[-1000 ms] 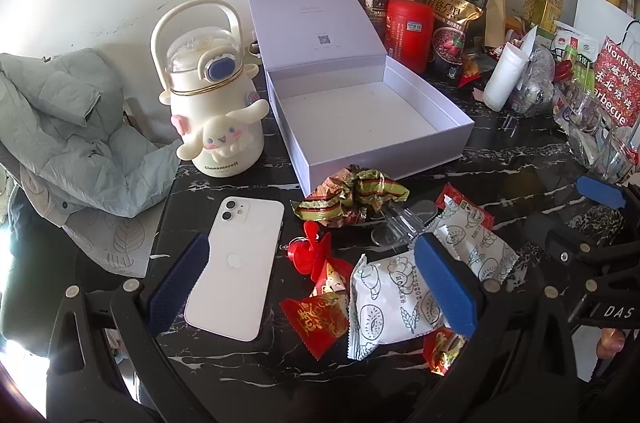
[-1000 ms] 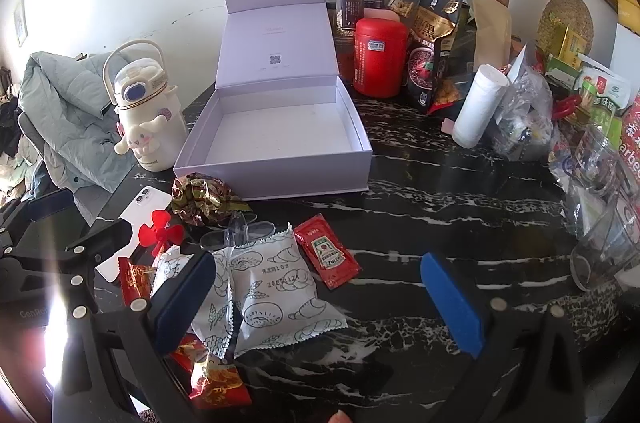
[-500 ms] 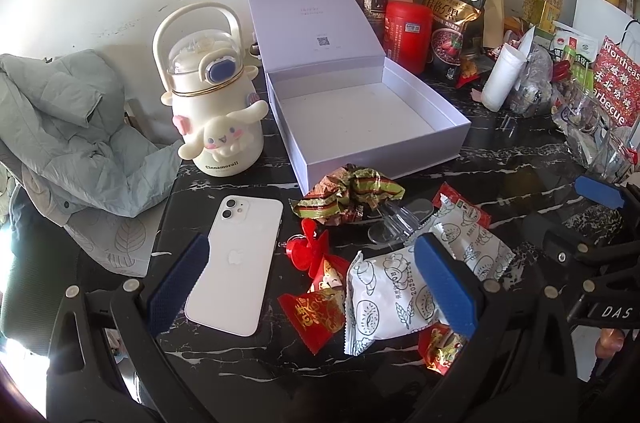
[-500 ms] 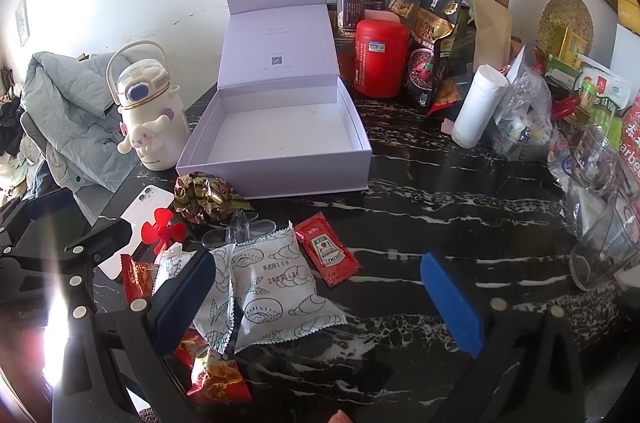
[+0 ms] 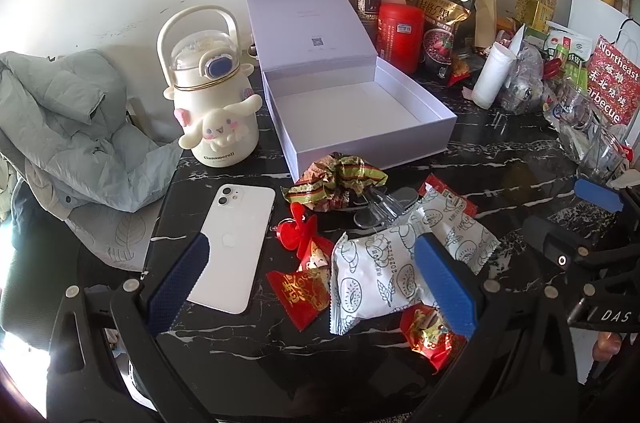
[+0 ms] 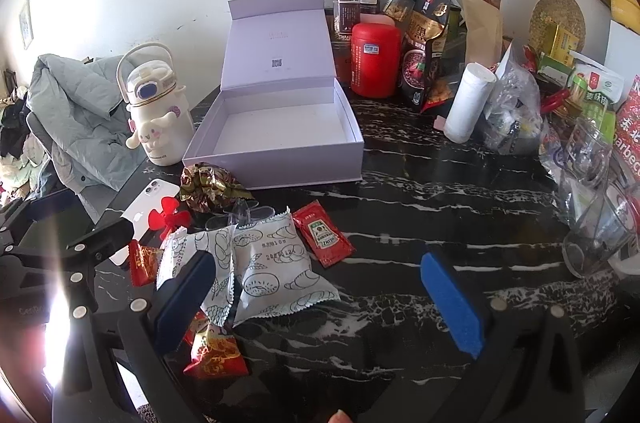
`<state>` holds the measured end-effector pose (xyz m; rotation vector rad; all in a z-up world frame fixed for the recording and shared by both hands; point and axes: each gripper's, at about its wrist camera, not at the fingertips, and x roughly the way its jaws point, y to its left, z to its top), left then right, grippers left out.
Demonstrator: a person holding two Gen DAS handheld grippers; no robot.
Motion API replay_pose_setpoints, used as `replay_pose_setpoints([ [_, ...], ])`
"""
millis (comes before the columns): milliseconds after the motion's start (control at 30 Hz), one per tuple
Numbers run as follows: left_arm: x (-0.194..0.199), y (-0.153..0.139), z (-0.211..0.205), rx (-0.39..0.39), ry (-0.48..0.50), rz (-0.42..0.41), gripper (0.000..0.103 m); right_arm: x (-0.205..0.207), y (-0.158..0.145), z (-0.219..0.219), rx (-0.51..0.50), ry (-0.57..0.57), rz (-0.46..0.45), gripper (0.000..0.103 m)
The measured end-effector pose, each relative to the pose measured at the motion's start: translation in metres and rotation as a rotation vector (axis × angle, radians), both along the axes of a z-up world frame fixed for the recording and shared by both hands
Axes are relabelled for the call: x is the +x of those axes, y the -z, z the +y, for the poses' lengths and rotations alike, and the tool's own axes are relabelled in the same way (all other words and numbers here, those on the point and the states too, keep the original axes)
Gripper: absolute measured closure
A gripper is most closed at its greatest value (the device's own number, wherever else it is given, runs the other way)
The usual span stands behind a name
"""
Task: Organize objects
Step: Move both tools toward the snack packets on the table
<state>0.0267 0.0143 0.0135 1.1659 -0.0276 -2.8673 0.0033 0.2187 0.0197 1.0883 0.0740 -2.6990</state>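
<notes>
Several small snacks lie loose in front of the open lavender box in the left wrist view, and nothing is in the box yet. Nearest its front wall sits a crumpled foil wrapper; further out from the box are a red bow trinket, two white pastry packets, and red candy packets. A white phone lies off the box's left front corner, below the cream character bottle. The left gripper hangs over this pile with its jaws spread wide, holding nothing.

From the right wrist view, the same box stands at the far side of the marble table. The pastry packets and a ketchup sachet lie a little out from its front wall. The right gripper is wide apart and empty, its left pad just beside the packets.

I judge the packets light, puffy and slick: film that crumples and slides on polished stone. Pinching across a packet's middle, or its crimped end seam, should hold best; squeezing hard risks crushing the pastry inside. The sachet is flat and thin, so it probably needs an edge lifted first. The phone is stiff, heavier and smooth; grip it across its narrow width.
</notes>
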Motion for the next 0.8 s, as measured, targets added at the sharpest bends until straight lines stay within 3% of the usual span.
replay_pose_setpoints([
  [333, 0.022, 0.007, 0.017, 0.009, 0.006, -0.008, 0.000, 0.021, 0.010, 0.015, -0.007, 0.002, -0.013, 0.000],
  [800, 0.043, 0.042, 0.042, 0.054, 0.041, -0.086, 0.000, 0.044, 0.043, 0.037, -0.014, 0.003, -0.088, 0.000],
])
